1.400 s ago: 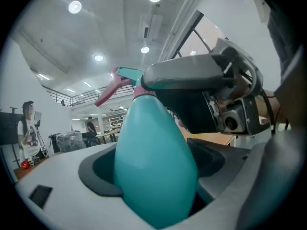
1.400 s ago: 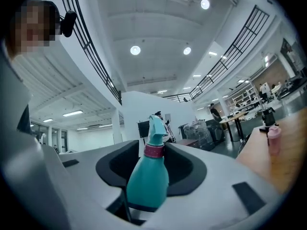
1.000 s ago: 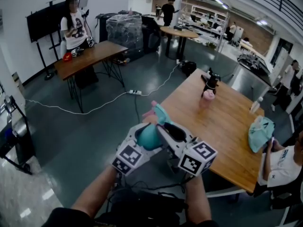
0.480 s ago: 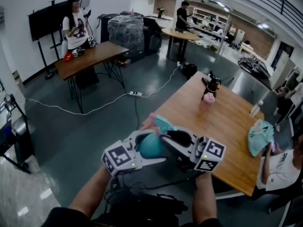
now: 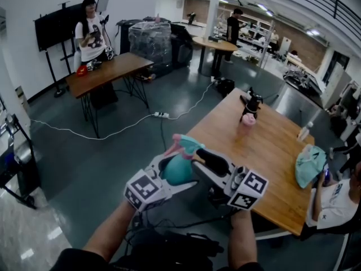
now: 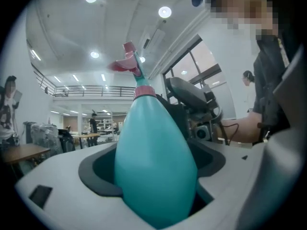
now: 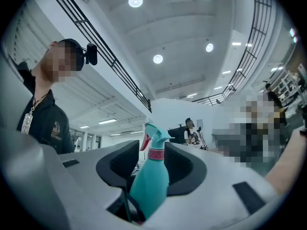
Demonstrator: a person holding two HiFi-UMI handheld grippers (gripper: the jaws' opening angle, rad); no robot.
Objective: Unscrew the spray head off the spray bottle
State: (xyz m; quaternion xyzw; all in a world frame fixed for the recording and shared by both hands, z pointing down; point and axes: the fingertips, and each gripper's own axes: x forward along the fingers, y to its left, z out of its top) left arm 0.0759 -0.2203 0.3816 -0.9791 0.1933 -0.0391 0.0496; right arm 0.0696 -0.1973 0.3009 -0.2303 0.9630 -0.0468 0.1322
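A teal spray bottle [image 5: 178, 172] with a teal and pink spray head [image 5: 181, 145] hangs in the air in front of me, over the floor beside the wooden table [image 5: 271, 151]. My left gripper [image 5: 176, 173] is shut on the bottle's fat body [image 6: 153, 166]. My right gripper [image 5: 194, 156] reaches in from the right around the neck. In the right gripper view the pink collar [image 7: 156, 153] and spray head [image 7: 154, 133] stand between its dark pads [image 7: 184, 169], with a gap on the left side. Its jaws have just been opening.
On the table stand a pink bottle with a black spray head [image 5: 248, 113] and a teal cloth [image 5: 310, 164]. A seated person [image 5: 334, 199] is at the table's right end. A white cable [image 5: 113, 130] crosses the floor. A second table [image 5: 107, 69] stands far left.
Both grippers and the bottle have shifted a little up and to the left. The right gripper's marker cube has swung to the right, and the spray head now leans more to the left.
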